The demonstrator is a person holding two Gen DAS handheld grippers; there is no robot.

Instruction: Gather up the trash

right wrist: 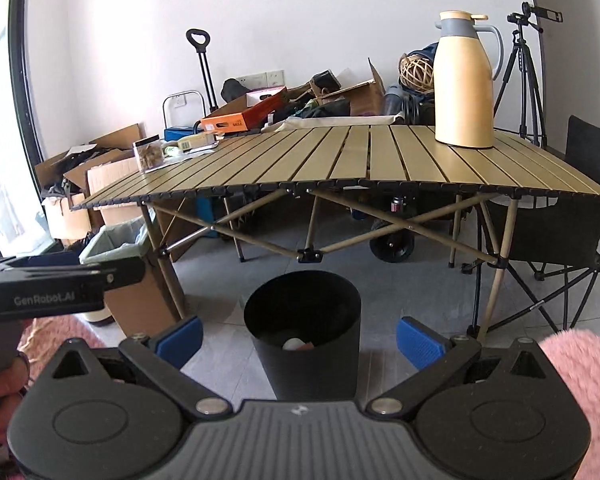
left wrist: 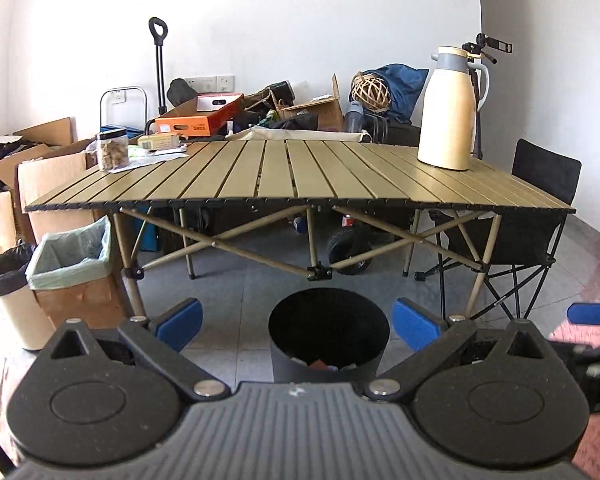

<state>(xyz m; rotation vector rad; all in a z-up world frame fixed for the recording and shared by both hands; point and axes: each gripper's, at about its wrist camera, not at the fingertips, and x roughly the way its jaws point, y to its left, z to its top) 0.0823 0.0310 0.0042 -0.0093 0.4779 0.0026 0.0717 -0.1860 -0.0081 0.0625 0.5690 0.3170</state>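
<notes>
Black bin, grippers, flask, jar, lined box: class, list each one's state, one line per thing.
Black bin: upright on the floor, open, some scraps inside.
Left gripper: open, empty.
Right gripper: open, empty.
Cream flask: upright on the table, lid on.
Clear jar: upright, lid on, partly filled.
Lined box: open-topped, liner fitted.

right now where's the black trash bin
In both wrist views the black trash bin stands on the floor before the folding table, centred between each claw's fingers.
</notes>
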